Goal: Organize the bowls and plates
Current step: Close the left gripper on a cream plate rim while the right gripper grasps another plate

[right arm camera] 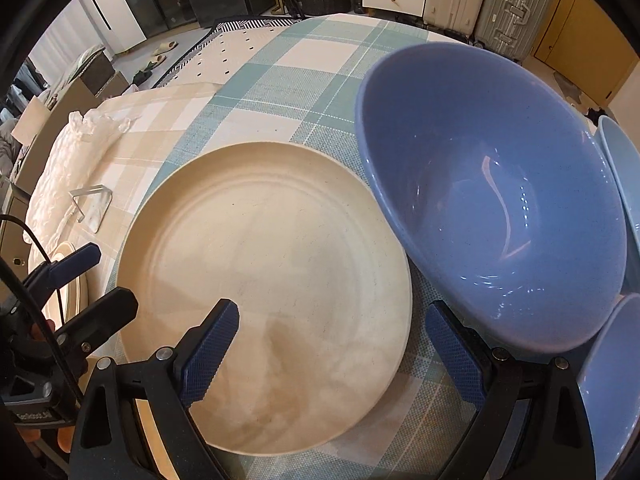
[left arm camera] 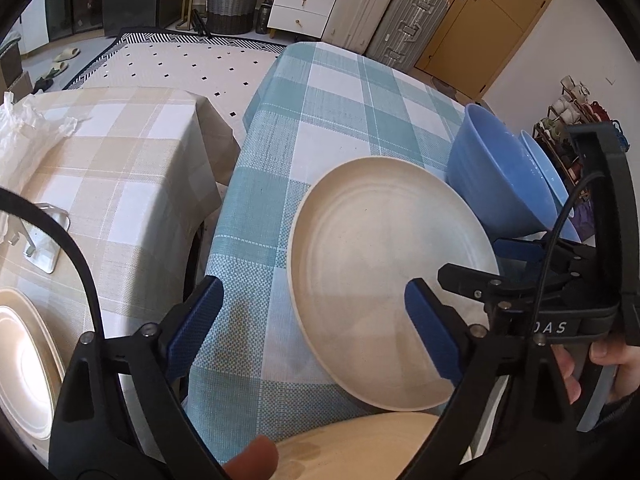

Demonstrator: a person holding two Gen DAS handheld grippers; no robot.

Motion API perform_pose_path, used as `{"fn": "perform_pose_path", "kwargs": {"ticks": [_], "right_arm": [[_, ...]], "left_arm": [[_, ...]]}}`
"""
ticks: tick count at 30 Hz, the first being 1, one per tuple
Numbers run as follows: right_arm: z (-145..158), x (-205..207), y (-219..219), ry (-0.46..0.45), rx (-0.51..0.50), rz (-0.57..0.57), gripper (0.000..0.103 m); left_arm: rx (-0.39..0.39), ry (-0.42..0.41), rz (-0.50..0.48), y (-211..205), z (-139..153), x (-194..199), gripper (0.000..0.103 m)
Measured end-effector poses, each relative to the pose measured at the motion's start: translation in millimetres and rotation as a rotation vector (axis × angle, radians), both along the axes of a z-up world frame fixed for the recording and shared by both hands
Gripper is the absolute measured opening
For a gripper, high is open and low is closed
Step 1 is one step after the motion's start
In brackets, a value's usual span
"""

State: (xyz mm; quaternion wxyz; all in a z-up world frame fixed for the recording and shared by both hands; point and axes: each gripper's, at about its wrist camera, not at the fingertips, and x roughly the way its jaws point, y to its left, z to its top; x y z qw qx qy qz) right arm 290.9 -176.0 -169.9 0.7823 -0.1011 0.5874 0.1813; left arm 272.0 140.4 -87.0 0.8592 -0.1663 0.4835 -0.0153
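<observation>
Cream plate [right arm camera: 264, 292]: lies flat on the teal-checked tablecloth [left arm camera: 320, 120], near the table's front edge.
Large blue bowl [right arm camera: 492, 208]: just right of the plate, its rim overhanging the plate's right edge (contact cannot be told).
Left gripper [left arm camera: 314, 322]: jaws spread, nothing between the pads; one blue finger over bare cloth, the other over the plate's rim.
Right gripper [right arm camera: 332, 350]: jaws wide apart, straddling the plate's near right rim, pads clear of it.
Open room: bare cloth beyond the plate, up to the far table edge.
Obstacles: two more blue bowls [right arm camera: 616, 380] crowd the right side; a second cream plate [left arm camera: 360, 436] sits at the near edge.
Surroundings: beige-checked table [left arm camera: 120, 152] to the left, bearing a stack of plates [left arm camera: 24, 360] and a clear stand [right arm camera: 92, 204].
Cut off: the stack and the smaller bowls run out of frame; a fingertip [left arm camera: 252, 460] shows at the bottom.
</observation>
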Motion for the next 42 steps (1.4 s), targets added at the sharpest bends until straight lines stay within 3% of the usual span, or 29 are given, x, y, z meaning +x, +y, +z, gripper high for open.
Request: {"fn": "perform_pose_path", "kwargs": {"ticks": [2,4,5,12,20,26,30,42], "right_arm": [[-3,1,-1,0.013,0.005,-0.004,0.093],[-6,3,-3,0.029,0.017,-0.013,0.080],[-7,4,-4,0.037,0.024,-0.021,0.079],[-13,4,-4,0.030,0.013,-0.025,0.075],[-15,2,-3,0.002,0.011,-0.030,0.072],[-11,2,-13,-0.011,0.023,-0.058,0.055],[-10,2,-20,-0.026,0.036,-0.070,0.046],[-6,0,-26,-0.056,0.031,-0.089,0.026]], "left_arm": [[0.007,0.000,-0.007,-1,-3,2,0.088],[0.013,0.001,-0.010,-1,-4,5,0.087],[0.009,0.005,-0.009,-1,-6,6,0.086],[0.029,0.031,0.002,1,-14,12,0.065],[0.038,0.037,0.007,3,-20,12,0.053],[0.054,0.041,0.003,-1,-20,13,0.043],[0.054,0.045,-0.015,-8,-20,14,0.026],[0.076,0.039,0.006,-8,-21,12,0.018]]}}
